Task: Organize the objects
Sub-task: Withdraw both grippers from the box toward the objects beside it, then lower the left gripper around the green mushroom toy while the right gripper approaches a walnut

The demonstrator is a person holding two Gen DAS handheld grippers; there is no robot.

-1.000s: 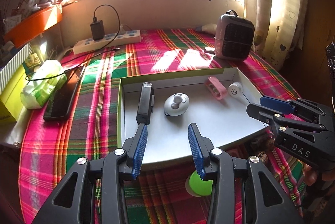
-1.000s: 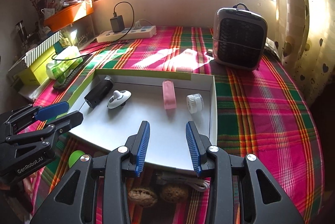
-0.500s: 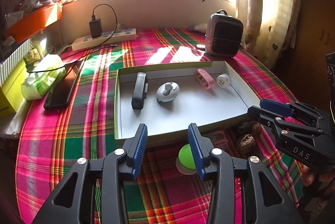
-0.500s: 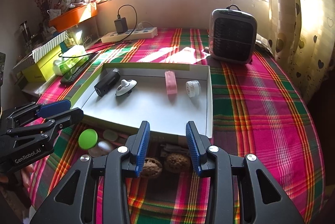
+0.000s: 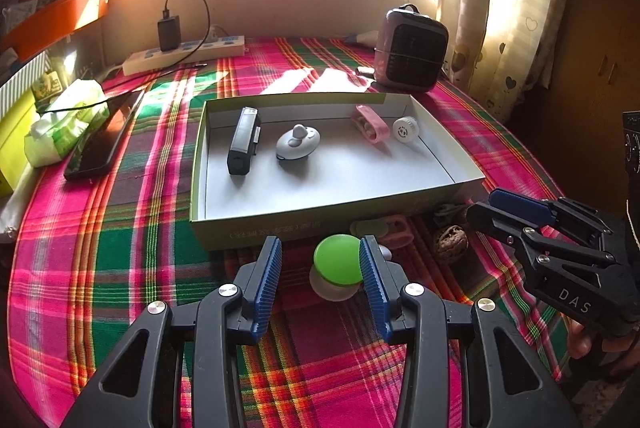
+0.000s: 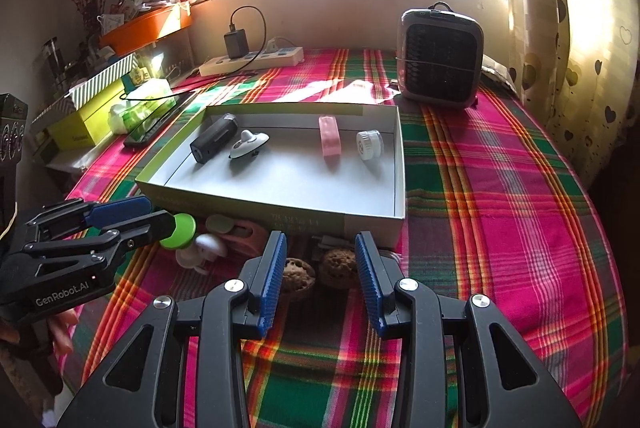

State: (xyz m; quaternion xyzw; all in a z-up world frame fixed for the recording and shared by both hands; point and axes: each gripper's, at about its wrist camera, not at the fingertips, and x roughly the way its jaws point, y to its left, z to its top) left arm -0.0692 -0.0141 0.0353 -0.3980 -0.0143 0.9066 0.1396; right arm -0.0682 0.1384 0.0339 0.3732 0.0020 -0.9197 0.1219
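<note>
We note a table by a sunlit window, covered with a plaid cloth [image 5: 120, 236] in pink, green and red. Nearest in the left wrist view, the left gripper [image 5: 320, 262] stands wide open with the green-topped round piece [image 5: 337, 264] between its fingers; its right finger lies at the piece's edge, but we cannot tell whether it touches, and nothing is clasped. The right gripper [image 6: 320, 262] is likewise wide open and empty, and beyond its fingertips lie two walnuts [image 6: 316, 274] on the cloth, just in front of the box. Beyond these sits the shallow cardboard box [image 5: 280, 224], holding a black device [image 5: 243, 146], a grey knobbed piece [image 5: 297, 145], a pink clip [image 5: 370, 124] and a white cap [image 5: 406, 130] along its far side. Against one second ago, both cameras have drawn back from over the box floor, so that its near wall and the items in front of it now show. The right wrist view alone shows both walnuts clearly, along with a white item [image 6: 202, 248] beside the green piece; the left wrist view shows one walnut clearly. Farther off stand a small heater [image 6: 440, 58] and a power strip [image 5: 184, 56].
</note>
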